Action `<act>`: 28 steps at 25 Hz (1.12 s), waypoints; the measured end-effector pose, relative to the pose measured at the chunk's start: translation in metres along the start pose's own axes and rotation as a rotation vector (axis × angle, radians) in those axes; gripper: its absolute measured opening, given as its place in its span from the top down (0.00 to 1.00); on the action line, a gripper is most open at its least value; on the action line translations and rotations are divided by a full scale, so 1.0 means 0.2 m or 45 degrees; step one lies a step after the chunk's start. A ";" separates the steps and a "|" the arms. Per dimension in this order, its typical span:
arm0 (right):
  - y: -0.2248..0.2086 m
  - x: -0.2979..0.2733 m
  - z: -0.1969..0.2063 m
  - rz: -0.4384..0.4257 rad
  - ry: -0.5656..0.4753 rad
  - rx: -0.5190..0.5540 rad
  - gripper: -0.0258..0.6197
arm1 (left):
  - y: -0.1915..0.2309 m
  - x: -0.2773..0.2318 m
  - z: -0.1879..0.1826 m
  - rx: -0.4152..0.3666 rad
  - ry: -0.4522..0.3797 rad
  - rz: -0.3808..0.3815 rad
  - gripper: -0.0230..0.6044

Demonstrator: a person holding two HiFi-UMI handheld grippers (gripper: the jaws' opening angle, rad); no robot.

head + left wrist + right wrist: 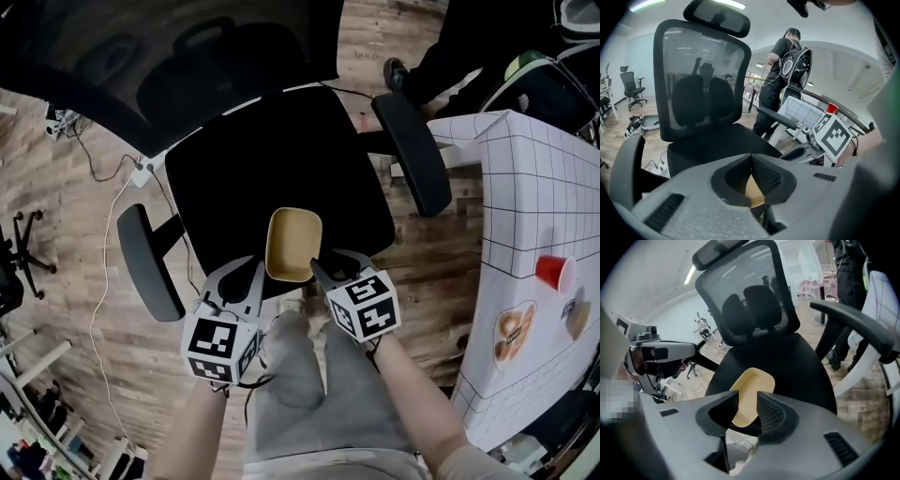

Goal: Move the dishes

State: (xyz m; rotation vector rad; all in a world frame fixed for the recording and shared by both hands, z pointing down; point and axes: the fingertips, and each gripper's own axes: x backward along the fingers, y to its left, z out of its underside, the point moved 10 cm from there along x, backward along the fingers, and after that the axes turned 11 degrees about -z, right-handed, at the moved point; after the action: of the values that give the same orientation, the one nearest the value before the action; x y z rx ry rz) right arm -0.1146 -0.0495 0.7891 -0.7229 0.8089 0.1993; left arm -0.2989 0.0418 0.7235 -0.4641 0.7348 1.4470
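Two grippers meet at the near end of a tan rectangular dish, which sits tilted over the front edge of a black office chair seat. The left gripper is clenched on the dish's near left rim, which shows edge-on between its closed jaws. The right gripper is released: its jaws stand apart just beside the near right corner, and the dish's inner face shows through the gap. A gridded white table at right bears a red cup, well apart from the dish.
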 end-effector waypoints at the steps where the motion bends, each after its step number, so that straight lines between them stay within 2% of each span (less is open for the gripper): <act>1: -0.03 -0.06 0.03 -0.005 0.012 -0.011 0.76 | 0.01 -0.05 0.03 -0.001 0.017 -0.002 0.94; 7: -0.14 -0.21 0.14 0.044 0.054 -0.086 0.76 | 0.05 -0.19 0.12 -0.034 0.074 -0.006 0.94; 10: -0.20 -0.25 0.18 0.038 0.043 -0.139 0.76 | 0.04 -0.23 0.17 -0.027 0.098 -0.001 0.94; 16: -0.24 -0.34 0.23 -0.015 0.106 -0.164 0.76 | 0.03 -0.29 0.29 -0.020 0.160 -0.011 0.94; 19: -0.25 -0.38 0.25 0.005 0.128 -0.181 0.76 | 0.04 -0.33 0.31 -0.016 0.171 -0.017 0.94; 23: -0.25 -0.39 0.25 0.007 0.077 -0.256 0.90 | 0.07 -0.33 0.32 -0.023 0.185 -0.022 0.94; 28: -0.23 -0.35 0.22 0.012 0.070 -0.194 0.91 | 0.12 -0.28 0.31 -0.022 0.164 -0.065 0.94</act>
State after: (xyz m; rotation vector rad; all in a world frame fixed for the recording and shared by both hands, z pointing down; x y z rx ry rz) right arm -0.1180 -0.0482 0.8833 -0.8715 0.8561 0.2524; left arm -0.3103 0.0469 0.8088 -0.5896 0.8080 1.3855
